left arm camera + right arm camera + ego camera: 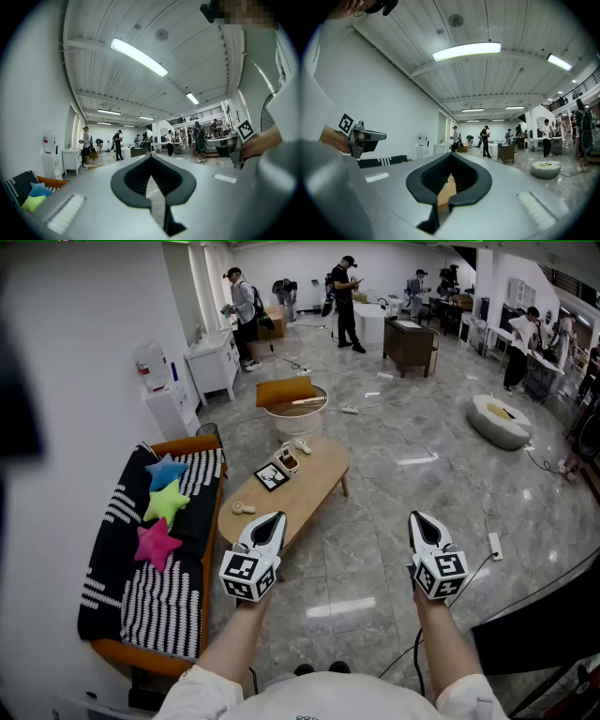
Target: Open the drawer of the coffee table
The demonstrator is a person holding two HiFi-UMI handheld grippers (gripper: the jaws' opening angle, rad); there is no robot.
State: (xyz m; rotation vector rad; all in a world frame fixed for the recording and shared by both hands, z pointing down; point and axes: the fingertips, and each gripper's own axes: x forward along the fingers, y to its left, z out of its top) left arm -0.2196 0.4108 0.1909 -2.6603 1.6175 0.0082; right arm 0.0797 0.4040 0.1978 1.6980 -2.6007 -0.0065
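The oval wooden coffee table [302, 495] stands ahead and to the left in the head view, next to the sofa. No drawer front shows from this angle. My left gripper [274, 517] is held level in the air over the table's near end, jaws together with nothing between them; it fills the left gripper view [151, 157]. My right gripper [418, 517] hovers level over bare floor to the right of the table, also shut and empty. In the right gripper view [451, 154] a strip of the table's wood [446, 190] shows through the slit under the jaws.
On the table lie a black picture frame [271, 476], a small tray [288, 461] and two white items. An orange sofa [159, 577] with star cushions is at the left. A round white table [295, 411] stands beyond. A power strip [494, 546] and cable lie on the right. People stand at the back.
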